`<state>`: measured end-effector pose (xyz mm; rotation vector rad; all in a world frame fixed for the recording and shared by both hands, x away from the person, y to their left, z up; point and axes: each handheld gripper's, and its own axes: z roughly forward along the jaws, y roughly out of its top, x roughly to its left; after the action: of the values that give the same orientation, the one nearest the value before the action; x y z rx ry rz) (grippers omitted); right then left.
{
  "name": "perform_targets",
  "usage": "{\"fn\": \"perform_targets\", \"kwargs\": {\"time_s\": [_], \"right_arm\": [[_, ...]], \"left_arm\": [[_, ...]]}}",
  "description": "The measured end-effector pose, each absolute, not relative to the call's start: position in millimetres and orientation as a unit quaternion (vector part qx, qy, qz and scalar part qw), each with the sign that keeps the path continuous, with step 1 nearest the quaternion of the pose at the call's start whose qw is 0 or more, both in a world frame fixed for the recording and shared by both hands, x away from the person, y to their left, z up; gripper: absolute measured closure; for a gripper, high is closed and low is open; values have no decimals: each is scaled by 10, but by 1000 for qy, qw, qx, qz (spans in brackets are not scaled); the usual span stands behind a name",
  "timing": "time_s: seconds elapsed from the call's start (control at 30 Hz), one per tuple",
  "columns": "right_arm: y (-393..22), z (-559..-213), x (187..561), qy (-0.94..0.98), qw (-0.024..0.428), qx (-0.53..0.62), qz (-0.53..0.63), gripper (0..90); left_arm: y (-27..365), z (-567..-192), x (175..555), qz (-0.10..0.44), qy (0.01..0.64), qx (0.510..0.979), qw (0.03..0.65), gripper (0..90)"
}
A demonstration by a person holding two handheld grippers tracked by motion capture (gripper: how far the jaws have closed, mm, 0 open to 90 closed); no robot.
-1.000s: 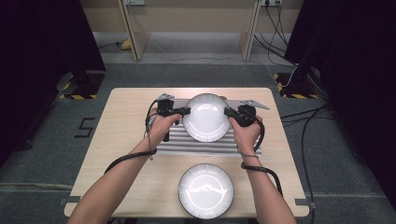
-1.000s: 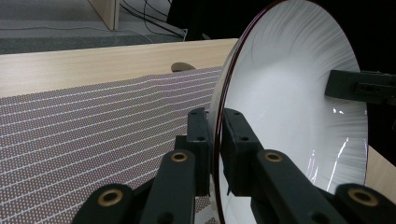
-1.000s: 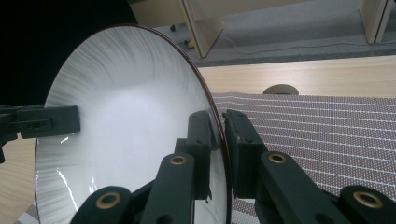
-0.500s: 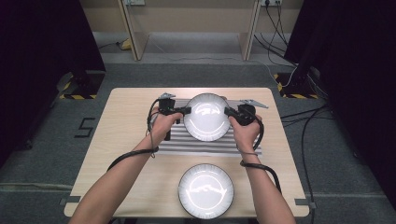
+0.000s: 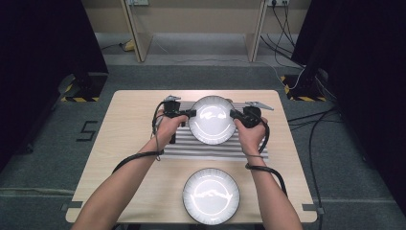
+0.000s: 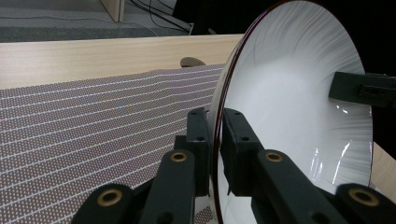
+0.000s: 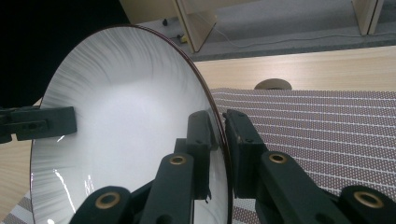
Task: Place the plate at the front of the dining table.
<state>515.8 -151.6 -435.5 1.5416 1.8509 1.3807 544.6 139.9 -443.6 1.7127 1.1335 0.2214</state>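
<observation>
- A white plate (image 5: pixel 212 119) is held between the left tool (image 5: pixel 190 114) and the right tool (image 5: pixel 233 114), each clamped narrowly on opposite points of its rim.
- In the left gripper view the left tool (image 6: pixel 215 135) is seen with one jaw on either face of the plate (image 6: pixel 299 98), pressed on the thin dark rim; in the right gripper view the right tool (image 7: pixel 219 140) is seen gripping the plate (image 7: pixel 121 116) in the same way.
- The plate is carried over the striped mat (image 5: pixel 215 148), toward the far edge of the counter (image 5: pixel 129 120), with its hollow face turned up toward the high camera.
- From the gripper views the plate appears lifted off the mat rather than resting on it, though contact along its lower edge cannot be ruled out.
- A second plate (image 5: pixel 211 195) lies flat near the near edge of the counter, in front of the mat, untouched by either tool and well apart from the held one.
- Judged from this layout, the grasp and lift with both tools are done.
- What is left seems to be the placing of the held plate, either down on the mat or onto the second plate; which of the two is meant cannot be told from the pictures.
- After that, both tools would have to be opened and drawn clear of the rim.
</observation>
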Motion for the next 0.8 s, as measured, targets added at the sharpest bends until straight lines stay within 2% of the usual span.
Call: {"fn": "perform_targets", "kwargs": {"time_s": [0.8], "right_arm": [[-1500, -4474, 5268, 660, 181, 556, 471, 809]], "left_arm": [[1363, -4596, 5575, 82, 485, 715, 497, 803]]}}
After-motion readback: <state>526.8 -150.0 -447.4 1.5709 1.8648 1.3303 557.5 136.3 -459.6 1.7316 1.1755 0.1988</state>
